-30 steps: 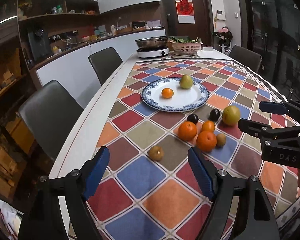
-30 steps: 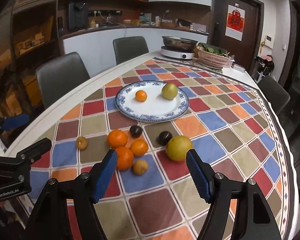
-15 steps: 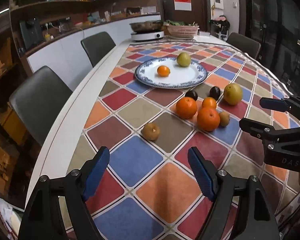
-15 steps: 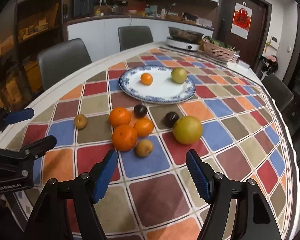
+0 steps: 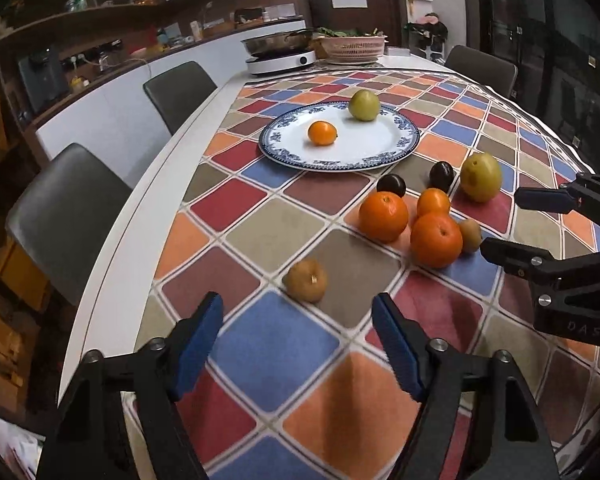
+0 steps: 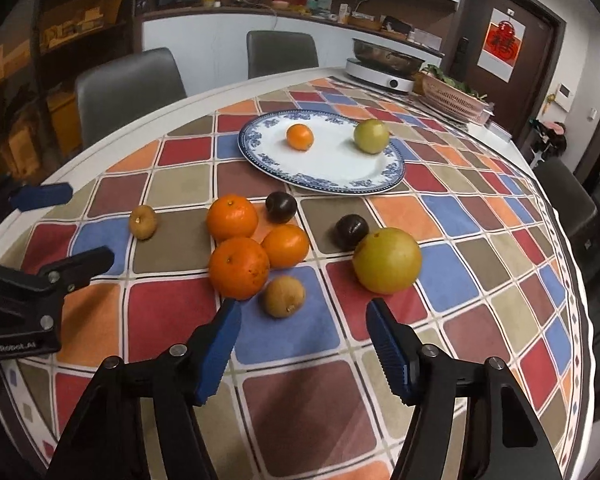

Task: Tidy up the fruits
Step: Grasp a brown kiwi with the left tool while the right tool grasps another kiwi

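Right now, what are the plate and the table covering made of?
Plate: looks like glazed ceramic, a glossy white face with a blue printed rim that catches the light. Table covering: likely wipeable vinyl or oilcloth, a printed checked pattern with a slight sheen, lying flat; coated fabric can't be ruled out.

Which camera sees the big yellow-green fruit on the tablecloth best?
The right wrist view: the big yellow-green fruit sits close and large, just past the open right tongs. The left wrist view shows it smaller and farther off.

Dim indoor light, soft shadows under fruit, strong fisheye bending and dark vignetted corners.
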